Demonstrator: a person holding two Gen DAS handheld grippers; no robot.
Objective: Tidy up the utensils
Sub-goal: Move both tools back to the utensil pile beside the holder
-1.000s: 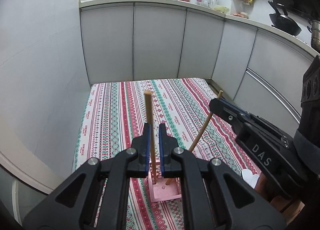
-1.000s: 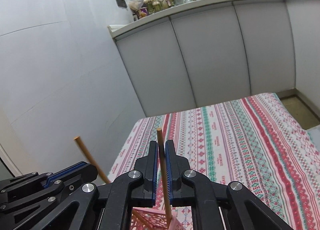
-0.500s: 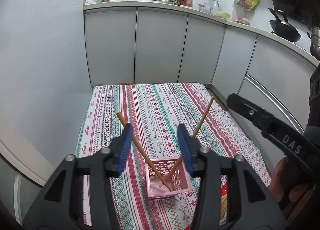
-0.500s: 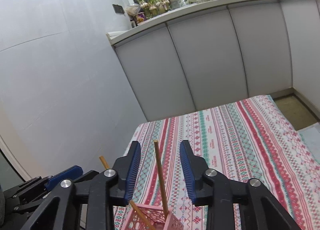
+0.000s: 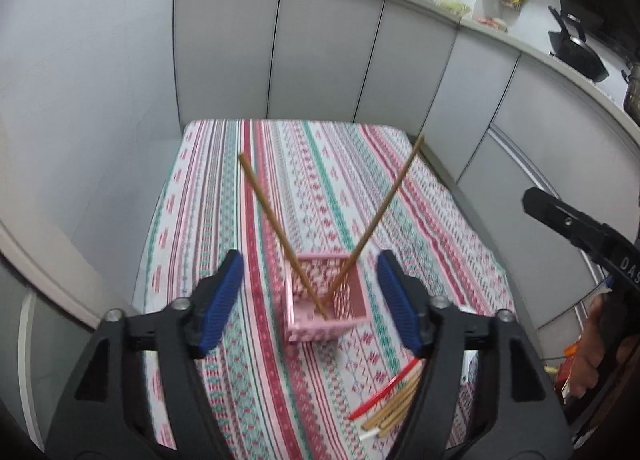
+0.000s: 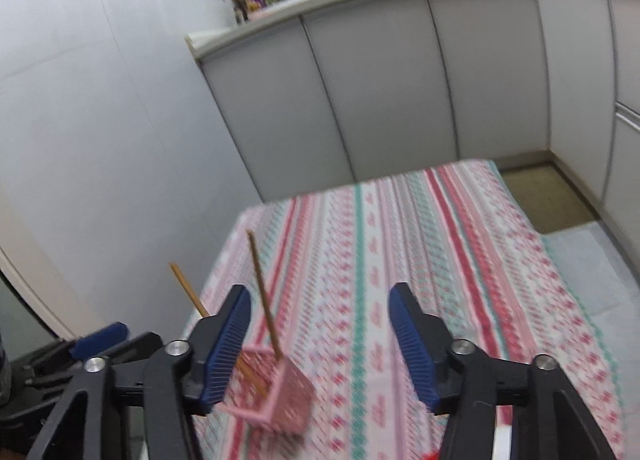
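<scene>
**Let go cleanly, then fetch more**

Both chopsticks [image 5: 276,236] lean crossed in the pink basket [image 5: 326,300] on the tabletop [image 5: 320,163]. Left gripper [image 5: 308,300] and right gripper [image 6: 320,336] are opening, gripping nothing. Back off without nudging them; the remaining chopsticks [image 5: 394,406] lie nearby.

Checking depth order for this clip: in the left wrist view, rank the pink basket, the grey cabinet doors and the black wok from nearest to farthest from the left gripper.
1. Pink basket: on the striped cloth just ahead of the left gripper, between its opening jaws but untouched.
2. Grey cabinet doors: past the table's far end.
3. Black wok: on the counter, far upper right.
</scene>
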